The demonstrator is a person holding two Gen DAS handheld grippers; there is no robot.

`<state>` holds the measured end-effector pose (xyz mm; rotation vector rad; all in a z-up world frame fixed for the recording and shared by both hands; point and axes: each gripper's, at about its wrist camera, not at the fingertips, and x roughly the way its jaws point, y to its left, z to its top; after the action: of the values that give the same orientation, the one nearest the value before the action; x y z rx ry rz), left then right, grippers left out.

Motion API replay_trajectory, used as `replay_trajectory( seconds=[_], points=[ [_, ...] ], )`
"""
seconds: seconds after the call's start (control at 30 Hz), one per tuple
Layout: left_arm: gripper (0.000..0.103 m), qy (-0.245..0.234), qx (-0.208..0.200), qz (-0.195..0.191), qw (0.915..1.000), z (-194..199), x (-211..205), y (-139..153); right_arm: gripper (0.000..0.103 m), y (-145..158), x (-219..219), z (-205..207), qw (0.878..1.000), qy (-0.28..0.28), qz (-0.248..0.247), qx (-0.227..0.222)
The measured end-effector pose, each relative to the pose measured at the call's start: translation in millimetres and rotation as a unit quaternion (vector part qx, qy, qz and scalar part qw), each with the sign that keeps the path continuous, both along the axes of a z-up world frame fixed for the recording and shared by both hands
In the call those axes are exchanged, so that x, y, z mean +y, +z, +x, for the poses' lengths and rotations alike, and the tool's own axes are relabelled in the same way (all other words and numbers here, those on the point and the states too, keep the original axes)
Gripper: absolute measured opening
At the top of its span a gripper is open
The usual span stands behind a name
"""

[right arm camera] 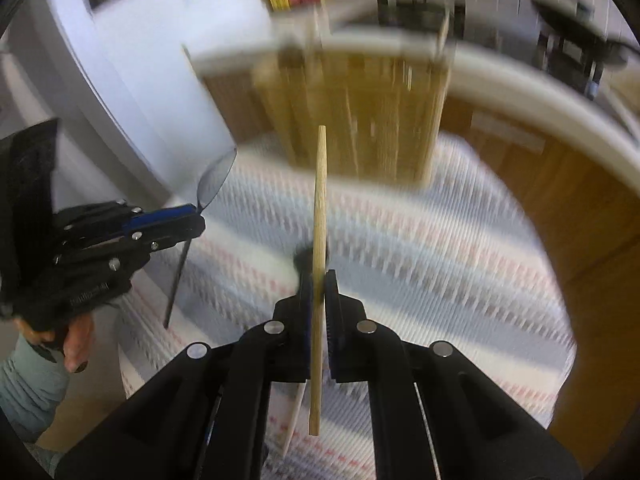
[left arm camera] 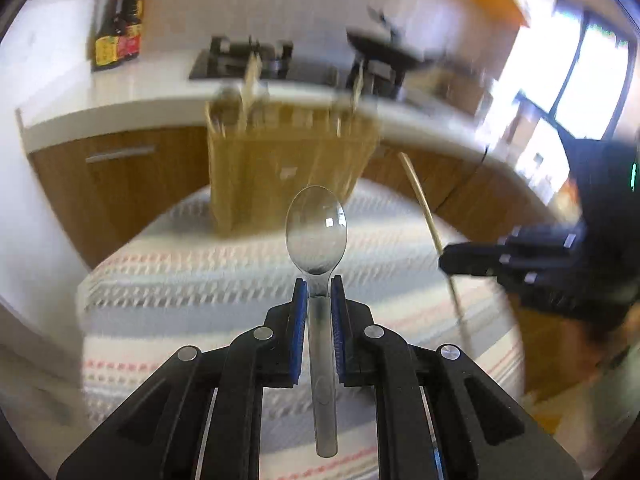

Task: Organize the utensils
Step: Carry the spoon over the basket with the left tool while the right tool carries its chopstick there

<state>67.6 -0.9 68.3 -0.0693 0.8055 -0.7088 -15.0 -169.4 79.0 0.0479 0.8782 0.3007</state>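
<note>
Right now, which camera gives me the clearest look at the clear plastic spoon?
The left wrist view: the spoon sits centred, bowl facing the lens, handle clamped in the left tool. The right wrist view shows it only edge-on, near the left edge.

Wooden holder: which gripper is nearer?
Hard to call; roughly level. Left gripper, shut on the clear spoon, and right gripper, shut on the chopstick, both face the wooden holder.

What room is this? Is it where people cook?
Most likely a kitchen. A stove sits on a white counter with wooden cabinets underneath, and sauce bottles stand nearby. Each claw holds a utensil over a striped cloth.
</note>
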Motion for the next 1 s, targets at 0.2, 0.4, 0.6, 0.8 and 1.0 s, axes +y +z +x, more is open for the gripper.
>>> replay_trajectory(
  seconds=[0.2,0.4,0.6,0.8,1.0],
  points=[
    [0.01,0.021,-0.046,-0.083,0.9952,37,6,58,0.004,56,-15,13,0.994,-0.026,0.023,-0.108],
    [0.01,0.058,-0.106,-0.119,0.9855,74,1,89,0.004,96,-38,40,0.977,-0.071,0.031,-0.197],
    [0.01,0.102,-0.164,-0.13,0.9727,103,-14,83,0.004,90,-56,54,0.948,-0.12,0.055,-0.291],
    [0.01,0.129,-0.216,-0.121,0.9603,116,-28,67,0.004,70,-80,92,0.939,-0.154,0.089,-0.296],
    [0.01,0.143,-0.246,-0.107,0.9526,126,-38,47,0.004,46,-83,112,0.935,-0.179,0.082,-0.295]
  ],
)
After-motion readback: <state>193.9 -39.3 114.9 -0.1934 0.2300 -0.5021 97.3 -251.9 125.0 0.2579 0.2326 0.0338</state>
